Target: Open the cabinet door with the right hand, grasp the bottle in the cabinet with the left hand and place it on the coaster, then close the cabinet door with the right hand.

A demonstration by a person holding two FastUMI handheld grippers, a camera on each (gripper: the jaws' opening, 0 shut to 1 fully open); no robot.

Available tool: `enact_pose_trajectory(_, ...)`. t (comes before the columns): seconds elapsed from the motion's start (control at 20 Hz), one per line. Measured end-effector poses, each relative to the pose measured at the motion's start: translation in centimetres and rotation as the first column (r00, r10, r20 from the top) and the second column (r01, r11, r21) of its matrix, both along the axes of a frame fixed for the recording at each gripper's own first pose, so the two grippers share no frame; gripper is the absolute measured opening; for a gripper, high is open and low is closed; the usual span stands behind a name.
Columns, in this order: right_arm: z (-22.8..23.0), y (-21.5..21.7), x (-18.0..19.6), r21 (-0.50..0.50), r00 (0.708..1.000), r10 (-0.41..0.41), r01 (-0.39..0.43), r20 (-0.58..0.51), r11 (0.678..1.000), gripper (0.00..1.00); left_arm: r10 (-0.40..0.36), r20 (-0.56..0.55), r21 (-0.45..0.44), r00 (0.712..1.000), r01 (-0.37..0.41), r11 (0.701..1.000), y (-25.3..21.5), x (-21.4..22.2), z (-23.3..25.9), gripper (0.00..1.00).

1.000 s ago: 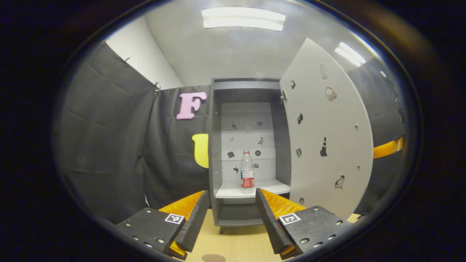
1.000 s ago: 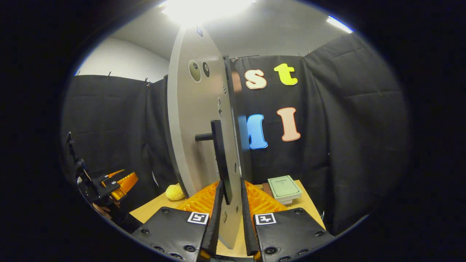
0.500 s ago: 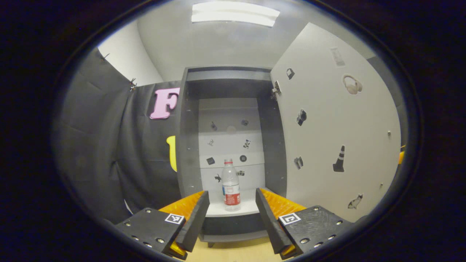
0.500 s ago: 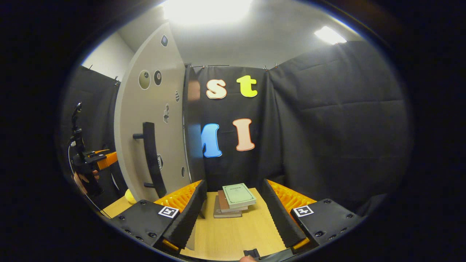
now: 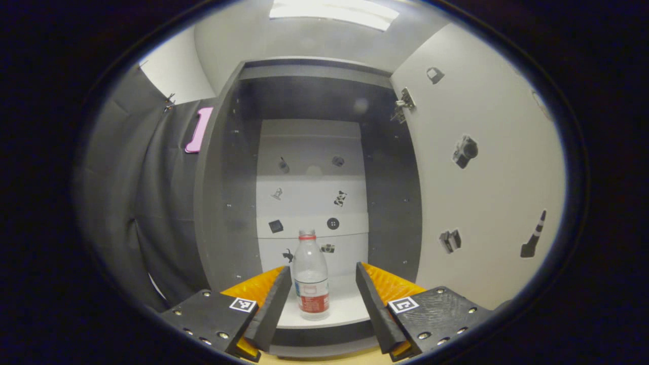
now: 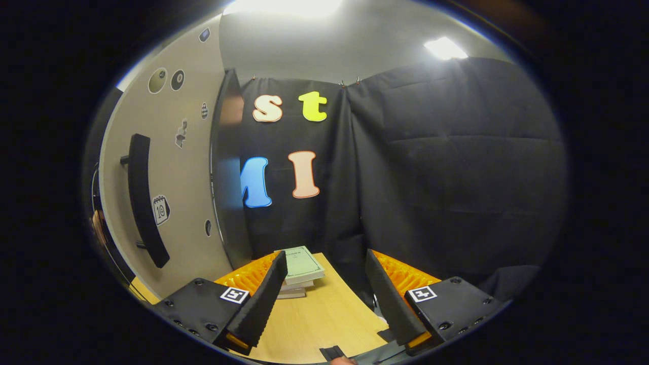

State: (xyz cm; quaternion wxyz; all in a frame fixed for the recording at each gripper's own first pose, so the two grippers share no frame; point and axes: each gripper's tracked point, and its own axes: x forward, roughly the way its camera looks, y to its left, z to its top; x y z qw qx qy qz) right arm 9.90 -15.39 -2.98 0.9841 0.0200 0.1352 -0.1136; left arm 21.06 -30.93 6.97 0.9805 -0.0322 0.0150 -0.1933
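Left gripper (image 5: 318, 299) is spread wide and aimed into the open cabinet (image 5: 223, 203), because the bottle (image 5: 310, 276), clear ribbed plastic with a red label, stands upright on the white shelf (image 5: 350, 309) between its fingers, not yet touched. Right gripper (image 6: 324, 299) is also wide and empty, away from the smooth door (image 6: 182, 203) with its black bar handle (image 6: 144, 203).

The bottle (image 5: 311, 276) is looking like clear glossy plastic, the door (image 5: 487, 192) smooth and matt, the table (image 6: 324, 319) showing pale wood grain, the books (image 6: 299, 268) looking papery.
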Motion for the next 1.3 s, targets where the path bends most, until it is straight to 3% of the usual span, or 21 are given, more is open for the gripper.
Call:
enact_pose_trajectory(0.65, -1.7, -0.4, 3.3, -0.008, 0.993, -0.116, 0.115, -0.026, 0.993, 0.98, -0.016, -0.047, 0.026, 0.999, 0.017, 1.0, -2.6, 9.8, -5.0, 0.76)
enact_pose_trajectory(0.95, -2.3, 0.5, 4.5, 0.007, 0.992, -0.121, 0.121, -0.03, 0.993, 0.98, -0.028, -0.073, 0.04, 0.997, 0.031, 0.999, -2.9, 12.0, -7.0, 0.82)
enact_pose_trajectory(1.2, -2.1, 0.9, 4.8, 0.022, 0.991, -0.135, 0.135, -0.007, 0.991, 0.98, -0.033, -0.041, -0.001, 0.999, 0.033, 0.999, -2.1, 12.0, -6.0, 0.69)
enact_pose_trajectory(1.25, -2.2, 0.9, 4.7, 0.019, 0.991, -0.133, 0.134, -0.008, 0.991, 0.93, -0.033, -0.03, -0.01, 0.999, 0.032, 0.999, -1.7, 11.7, -5.5, 0.69)
enact_pose_trajectory(1.3, -2.1, 1.1, 4.7, 0.016, 0.991, -0.131, 0.131, -0.008, 0.991, 0.98, -0.032, -0.024, -0.016, 0.999, 0.032, 0.999, -1.4, 11.4, -5.2, 0.73)
